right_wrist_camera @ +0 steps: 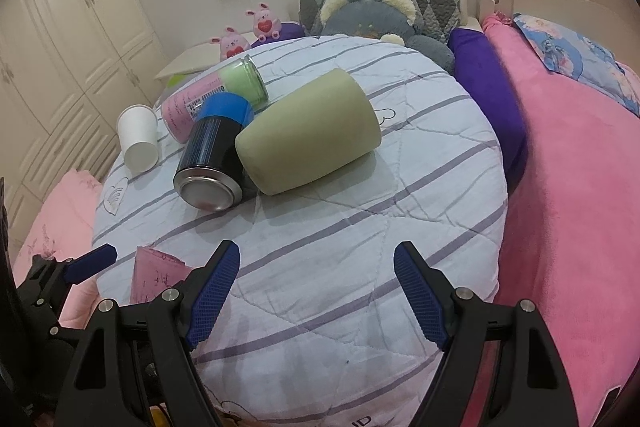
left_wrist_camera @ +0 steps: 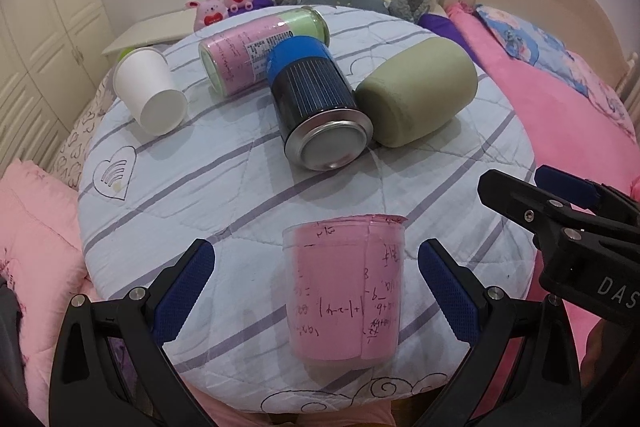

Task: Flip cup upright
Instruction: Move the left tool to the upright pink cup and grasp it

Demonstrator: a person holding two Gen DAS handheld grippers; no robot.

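A pink cup (left_wrist_camera: 346, 291) with handwriting on it stands on the round quilted cushion (left_wrist_camera: 200, 195), rim up, between the open fingers of my left gripper (left_wrist_camera: 316, 283). The fingers stand apart from the cup on both sides. In the right wrist view only the cup's edge (right_wrist_camera: 154, 277) shows at the lower left, behind my right gripper's left finger. My right gripper (right_wrist_camera: 316, 291) is open and empty over the cushion's (right_wrist_camera: 360, 227) near part. It also shows at the right in the left wrist view (left_wrist_camera: 560, 219).
Lying on the cushion behind are a white paper cup (left_wrist_camera: 150, 93), a pink and green jar (left_wrist_camera: 260, 49), a black can with a blue cap (left_wrist_camera: 316, 107) and an olive-green cup (left_wrist_camera: 416, 91). Pink bedding (right_wrist_camera: 568, 207), plush toys (right_wrist_camera: 372, 15) and a headboard surround it.
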